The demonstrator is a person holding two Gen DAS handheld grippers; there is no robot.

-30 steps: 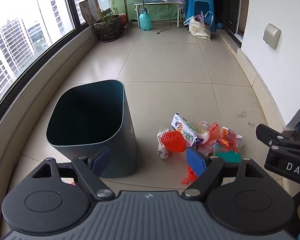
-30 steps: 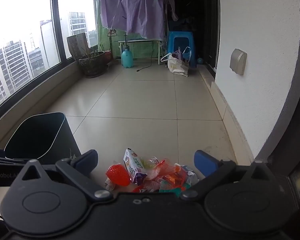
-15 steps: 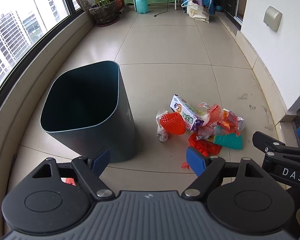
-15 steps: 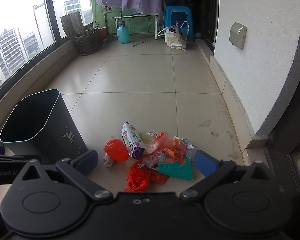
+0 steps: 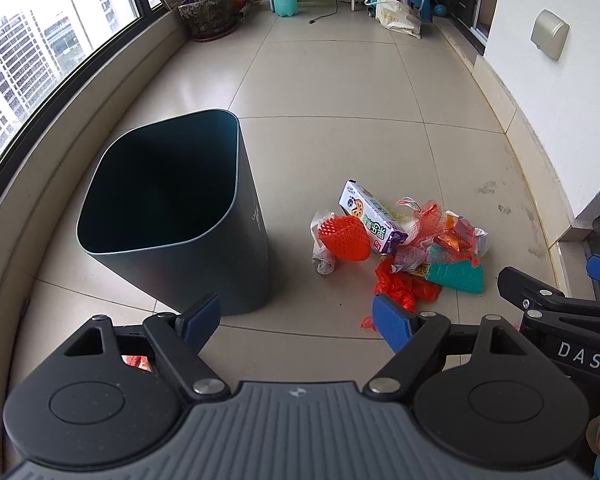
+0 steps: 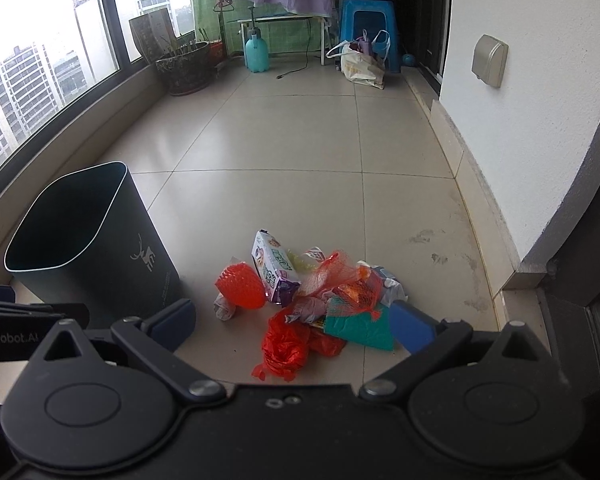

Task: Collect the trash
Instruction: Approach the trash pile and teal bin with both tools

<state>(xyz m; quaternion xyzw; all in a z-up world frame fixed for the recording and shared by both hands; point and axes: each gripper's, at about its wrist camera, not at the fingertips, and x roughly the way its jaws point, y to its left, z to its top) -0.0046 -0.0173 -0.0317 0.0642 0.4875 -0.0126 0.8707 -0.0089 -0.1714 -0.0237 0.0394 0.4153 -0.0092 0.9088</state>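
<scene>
A dark teal bin [image 5: 172, 216] [image 6: 88, 240] stands upright on the tiled floor, nothing visible inside it. To its right lies a heap of trash: an orange foam net [image 5: 342, 238] [image 6: 240, 286], a white and purple snack box [image 5: 370, 218] [image 6: 274, 266], red mesh netting [image 5: 440, 226] [image 6: 352, 280], a red plastic bag [image 5: 400, 286] [image 6: 288, 346] and a teal wrapper [image 5: 456, 276] [image 6: 358, 330]. My left gripper [image 5: 298, 320] hovers open above the floor, in front of bin and heap. My right gripper [image 6: 292, 322] hangs open over the near edge of the heap, nothing between its fingers.
A curved window ledge [image 5: 32, 184] runs along the left; a white wall [image 6: 520, 120] with a grey cover closes the right. Far back stand a plant pot [image 5: 208, 16], a teal sprayer bottle [image 6: 257, 53], a blue stool [image 6: 366, 20] and a shopping bag [image 5: 398, 14].
Both grippers have tipped downward and come closer to the floor, so the bin and the trash heap sit higher and larger in view. Nothing has been picked up.
</scene>
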